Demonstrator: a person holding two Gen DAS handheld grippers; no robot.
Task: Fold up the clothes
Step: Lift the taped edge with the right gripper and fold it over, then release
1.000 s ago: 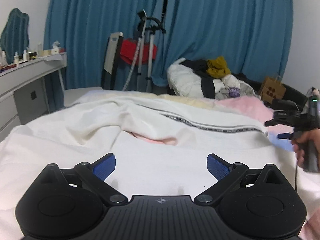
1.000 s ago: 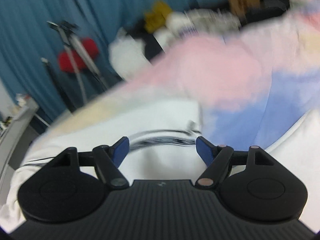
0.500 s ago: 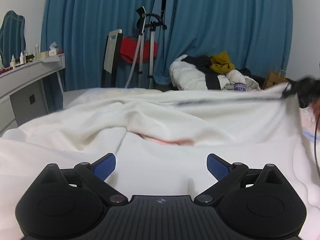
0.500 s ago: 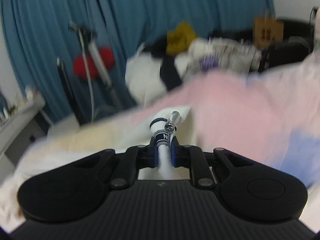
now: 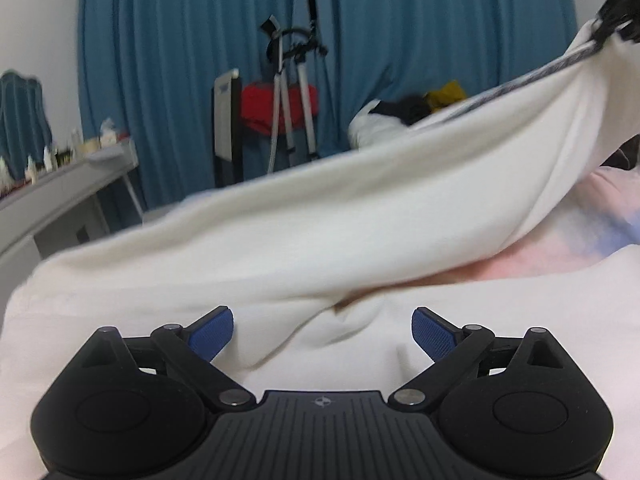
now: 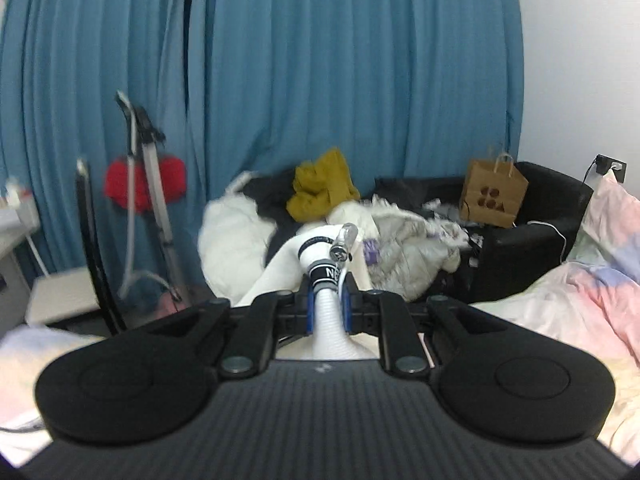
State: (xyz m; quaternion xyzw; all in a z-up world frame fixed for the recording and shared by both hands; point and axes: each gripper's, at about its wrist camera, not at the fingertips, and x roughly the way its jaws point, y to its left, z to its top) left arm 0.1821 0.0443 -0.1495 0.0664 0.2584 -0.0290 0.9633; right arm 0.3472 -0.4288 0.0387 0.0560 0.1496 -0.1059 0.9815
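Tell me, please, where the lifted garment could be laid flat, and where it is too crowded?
Free: the pale bedding beyond the open left gripper, under the white garment held by the right gripper. Crowded: the clothes pile and paper bag by the curtain.

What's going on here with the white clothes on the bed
A person is folding laundry with a handheld gripper in each hand. The right gripper is clamped on the banded edge of a white garment and holds that corner up high, so the cloth hangs in a long sag over the bed. The left gripper is open and low over the garment's near part, holding nothing.
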